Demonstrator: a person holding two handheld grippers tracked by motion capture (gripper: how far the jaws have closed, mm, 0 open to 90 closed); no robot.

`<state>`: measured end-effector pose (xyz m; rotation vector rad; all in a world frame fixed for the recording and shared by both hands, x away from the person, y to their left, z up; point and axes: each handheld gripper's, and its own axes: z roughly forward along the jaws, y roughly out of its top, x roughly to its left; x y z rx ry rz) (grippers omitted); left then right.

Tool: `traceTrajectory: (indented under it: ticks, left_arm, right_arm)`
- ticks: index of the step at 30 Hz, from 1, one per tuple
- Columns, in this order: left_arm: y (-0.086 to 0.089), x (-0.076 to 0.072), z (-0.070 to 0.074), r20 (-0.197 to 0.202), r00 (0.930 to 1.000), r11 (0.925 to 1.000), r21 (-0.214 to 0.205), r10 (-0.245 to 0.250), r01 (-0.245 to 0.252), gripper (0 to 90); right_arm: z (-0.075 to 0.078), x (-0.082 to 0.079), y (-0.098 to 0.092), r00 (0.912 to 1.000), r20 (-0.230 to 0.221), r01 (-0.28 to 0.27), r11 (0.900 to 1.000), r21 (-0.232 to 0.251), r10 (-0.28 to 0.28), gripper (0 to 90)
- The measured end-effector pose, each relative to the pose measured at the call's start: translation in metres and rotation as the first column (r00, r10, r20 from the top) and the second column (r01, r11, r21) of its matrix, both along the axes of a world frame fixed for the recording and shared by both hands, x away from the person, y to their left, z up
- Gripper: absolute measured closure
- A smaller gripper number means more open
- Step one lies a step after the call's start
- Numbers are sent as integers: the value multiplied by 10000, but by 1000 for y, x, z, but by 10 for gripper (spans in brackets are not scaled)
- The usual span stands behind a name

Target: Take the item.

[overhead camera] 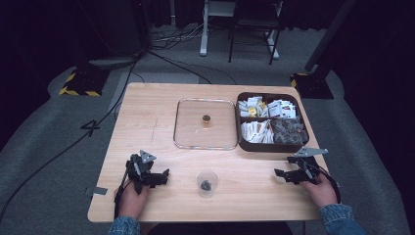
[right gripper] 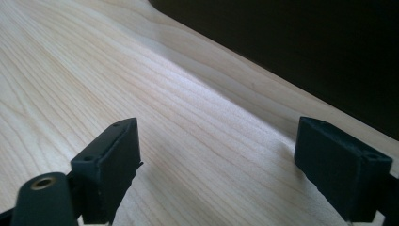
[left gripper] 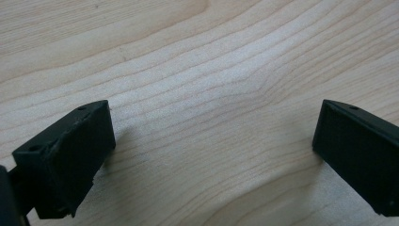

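Note:
A clear plastic cup [overhead camera: 207, 183] with a small dark lump in its bottom stands near the front middle of the wooden table [overhead camera: 147, 122]. My left gripper [overhead camera: 164, 175] rests on the table to the cup's left, jaws wide apart, nothing between them [left gripper: 214, 141]. My right gripper [overhead camera: 283, 175] lies to the cup's right, also open and empty [right gripper: 219, 162], close to the dark wall of the box [right gripper: 301, 52]. A brown compartment box [overhead camera: 272, 122] of packets sits at the back right. Its clear lid [overhead camera: 205, 124] with a small brown knob lies flat beside it.
The box holds white and yellow sachets, paper sticks and dark wrapped items in separate compartments. Beyond the table are cables on grey floor, a yellow-black striped stand base [overhead camera: 80, 83] at left and another base [overhead camera: 313, 81] at right, plus white desk legs [overhead camera: 204, 29].

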<state>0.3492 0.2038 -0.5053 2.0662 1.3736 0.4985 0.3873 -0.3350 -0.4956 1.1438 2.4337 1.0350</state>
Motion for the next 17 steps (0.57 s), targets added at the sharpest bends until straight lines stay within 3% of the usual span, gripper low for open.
traceTrajectory:
  ticks: [6,12,17]
  left_arm:
    - [0,0,0,1,10000,10000,-11,6,-6,0]
    - [0,0,0,2,10000,10000,-6,2,-2,0]
    - [0,0,0,2,10000,10000,-5,0,0,0]
  right_arm:
    - [-8,-5,6,9972,735,-144,9996,-239,161,107]
    - [-9,-3,10,9978,636,-183,9991,-391,208,34]
    - [-10,-3,10,9978,618,-195,9991,-382,218,28]
